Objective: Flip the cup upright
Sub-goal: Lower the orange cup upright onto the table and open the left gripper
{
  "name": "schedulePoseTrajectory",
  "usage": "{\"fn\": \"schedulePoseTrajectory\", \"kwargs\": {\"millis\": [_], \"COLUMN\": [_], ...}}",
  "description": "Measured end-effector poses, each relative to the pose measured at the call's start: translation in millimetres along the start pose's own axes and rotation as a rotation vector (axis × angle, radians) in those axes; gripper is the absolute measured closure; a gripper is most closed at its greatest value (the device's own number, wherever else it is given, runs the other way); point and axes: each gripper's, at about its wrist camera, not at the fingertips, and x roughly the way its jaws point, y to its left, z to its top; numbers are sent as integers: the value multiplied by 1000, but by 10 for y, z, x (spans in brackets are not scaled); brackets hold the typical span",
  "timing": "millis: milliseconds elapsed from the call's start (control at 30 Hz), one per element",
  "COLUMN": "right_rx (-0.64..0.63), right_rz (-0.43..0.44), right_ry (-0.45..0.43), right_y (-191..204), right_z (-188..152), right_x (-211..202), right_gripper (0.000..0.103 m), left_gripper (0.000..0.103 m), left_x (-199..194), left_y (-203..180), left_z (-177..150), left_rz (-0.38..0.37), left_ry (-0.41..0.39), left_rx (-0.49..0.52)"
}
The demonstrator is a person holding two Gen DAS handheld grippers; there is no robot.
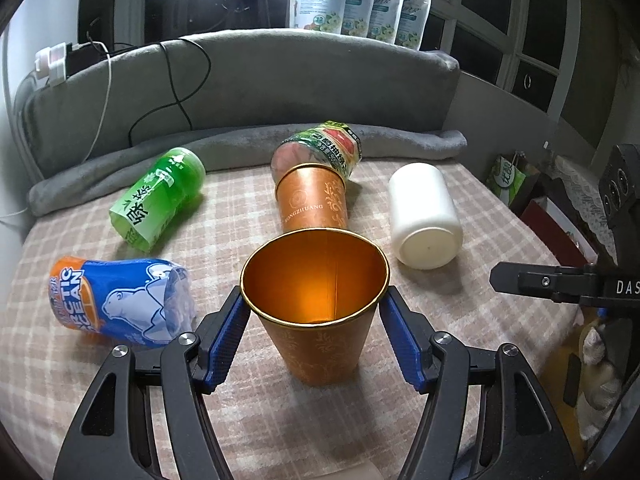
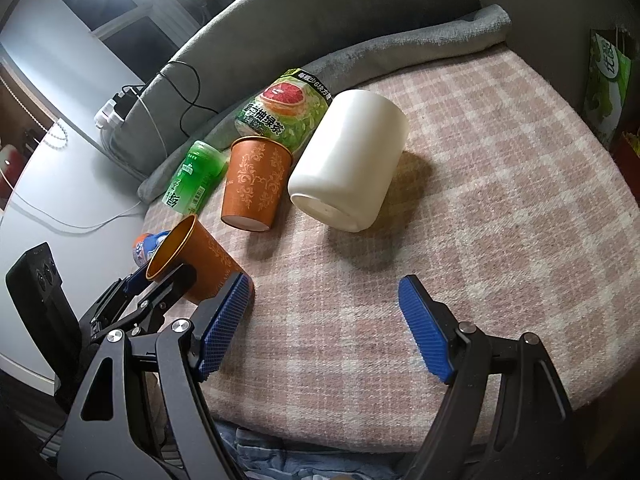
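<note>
Standing mouth-up on the plaid-covered surface [image 1: 280, 420], the orange cup [image 1: 320, 320] sits between the blue pads of the left gripper [image 1: 315, 316]. In the left wrist view the jaws are spread about as wide as the cup's rim, with each pad just at the rim's outer edge; whether they press on it or merely flank it cannot be told from either view. The cup's gold-toned interior faces the camera, and its patterned wall tapers down to the base on the cloth.

The right gripper [image 2: 324, 320] hangs over bare plaid cloth (nothing lies between its pads), with its jaws wide apart. From this view the orange cup [image 2: 200, 260] appears at lower left, with the left gripper's black frame around it.

Other items lie on their sides behind the cup:
- a second orange cup [image 1: 312, 204], its rim against a grapefruit-label bottle [image 1: 328, 150];
- a white container [image 1: 424, 216] to the right, its flat base towards the camera;
- a green bottle [image 1: 160, 196] to the left;
- a blue and orange bottle [image 1: 116, 300], printed with a polar bear, near the left pad.

A rolled grey blanket [image 1: 240, 144] runs along the far edge, before a grey padded backrest [image 1: 280, 80]. Pouches [image 1: 360, 0] stand on top of the backrest.
</note>
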Motion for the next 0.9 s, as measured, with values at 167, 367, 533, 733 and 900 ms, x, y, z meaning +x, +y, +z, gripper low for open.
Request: {"fn": "schedulePoseTrajectory", "kwargs": {"millis": [167,367,533,733,900], "right_rx": [-9,-16,-20,-37,-60], "right_rz": [-1,-4,-3,-5,-17], "right_ry": [-6,-12,-16,-22,-37], "right_y": [39,65,78,131,192], "right_z": [-5,-6,-10,-7,-10], "right_x": [-20,-43,-56,-74,-92], "right_gripper": [23,23,23,23,23], "left_gripper": [37,37,37,36,31], "left_x": [-22,-19,-45,-69,-116], "left_y": [-24,-41,-26,-3,11], "left_z": [-35,-67,-79,-92,-101], "left_rz": [-14,-29,-39,-49,-68], "left_ry": [7,23,30,39,45], "left_rx": [6,8,1,-5,-10]}}
